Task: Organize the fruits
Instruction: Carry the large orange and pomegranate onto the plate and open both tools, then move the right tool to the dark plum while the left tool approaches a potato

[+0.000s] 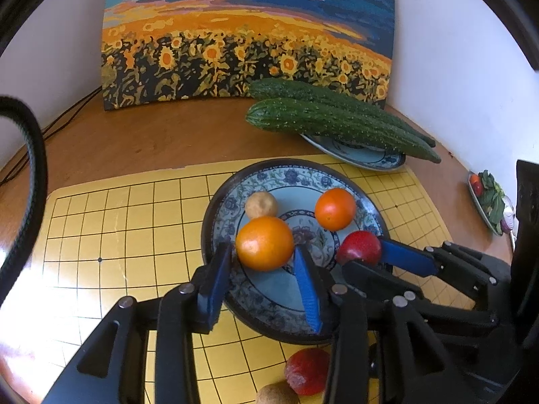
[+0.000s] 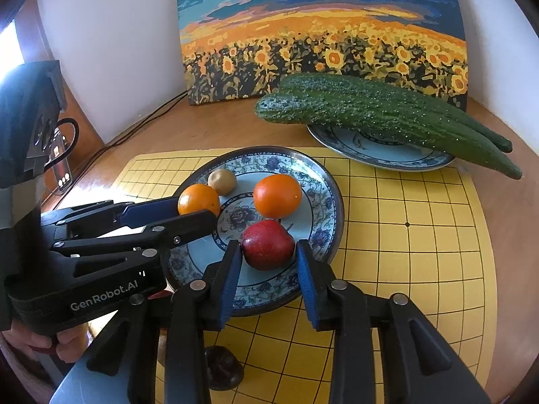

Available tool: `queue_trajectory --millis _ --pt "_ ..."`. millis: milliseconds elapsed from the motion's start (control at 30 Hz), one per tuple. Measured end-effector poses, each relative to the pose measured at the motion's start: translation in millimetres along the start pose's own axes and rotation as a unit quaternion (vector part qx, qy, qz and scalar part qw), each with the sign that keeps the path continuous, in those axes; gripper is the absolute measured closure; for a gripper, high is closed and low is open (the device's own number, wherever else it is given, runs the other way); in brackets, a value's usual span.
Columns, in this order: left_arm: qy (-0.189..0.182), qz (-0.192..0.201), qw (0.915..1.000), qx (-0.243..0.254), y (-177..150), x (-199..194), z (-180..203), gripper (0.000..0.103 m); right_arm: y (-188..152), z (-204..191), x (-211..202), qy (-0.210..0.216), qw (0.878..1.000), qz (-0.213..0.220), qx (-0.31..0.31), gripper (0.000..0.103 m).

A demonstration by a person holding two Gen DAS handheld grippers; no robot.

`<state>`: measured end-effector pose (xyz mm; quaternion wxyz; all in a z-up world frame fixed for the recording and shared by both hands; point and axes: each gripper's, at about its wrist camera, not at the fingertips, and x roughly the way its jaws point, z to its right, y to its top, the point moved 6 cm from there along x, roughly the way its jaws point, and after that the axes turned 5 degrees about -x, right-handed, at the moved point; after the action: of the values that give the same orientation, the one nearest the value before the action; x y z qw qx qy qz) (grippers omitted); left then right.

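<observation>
A flowered plate point(image 1: 215, 208) point(image 2: 333, 202) on the yellow grid mat holds two oranges, a red apple and a small brown fruit point(image 1: 261, 203) point(image 2: 221, 181). My left gripper point(image 1: 264, 249) point(image 2: 198, 210) straddles the near orange point(image 1: 264, 244) point(image 2: 198, 198), which rests on the plate with thin gaps at both pads, so the gripper is open. My right gripper point(image 2: 269, 249) point(image 1: 365, 256) flanks the apple point(image 2: 267, 244) point(image 1: 358, 247) the same way, open and not pressing. The other orange point(image 1: 335, 208) point(image 2: 277, 195) lies free behind.
Two cucumbers point(image 1: 337, 118) point(image 2: 387, 114) lie across a second plate point(image 1: 370, 158) point(image 2: 387, 158) in front of a sunflower painting point(image 1: 249, 50). A red fruit point(image 1: 306, 370) and a brown one point(image 1: 276, 394) sit on the mat point(image 1: 101, 235) below the gripper. A vegetable dish point(image 1: 488, 198) is far right.
</observation>
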<state>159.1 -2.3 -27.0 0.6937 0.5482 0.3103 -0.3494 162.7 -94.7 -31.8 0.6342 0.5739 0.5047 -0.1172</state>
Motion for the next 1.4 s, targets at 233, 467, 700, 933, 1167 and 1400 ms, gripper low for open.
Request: queue_trajectory --millis 233,467,700,933,1167,1400 --pt "0.001 0.011 0.9999 -0.005 1 -14 0 0.056 -1 -2 -15 -0.004 1.000 0.014 0.003 0.059" --pt "-0.001 0.015 0.9999 -0.005 -4 -32 4 0.055 -8 -10 -26 -0.003 1.000 0.023 0.006 0.058" --pt "-0.001 0.017 0.9998 -0.006 -16 -49 3 0.055 -19 -18 -34 -0.003 0.999 0.031 0.011 0.058" --pt "-0.009 0.020 0.9997 -0.007 -35 -64 4 0.055 -36 -22 -45 -0.006 0.999 0.035 0.017 0.058" --pt "-0.008 0.011 0.9999 -0.003 -54 -70 3 0.055 -57 -24 -51 -0.008 0.999 0.024 0.022 0.058" --pt "-0.007 0.006 0.9999 -0.010 -67 -69 -3 0.055 -70 -22 -52 -0.011 0.999 0.020 0.028 0.058"
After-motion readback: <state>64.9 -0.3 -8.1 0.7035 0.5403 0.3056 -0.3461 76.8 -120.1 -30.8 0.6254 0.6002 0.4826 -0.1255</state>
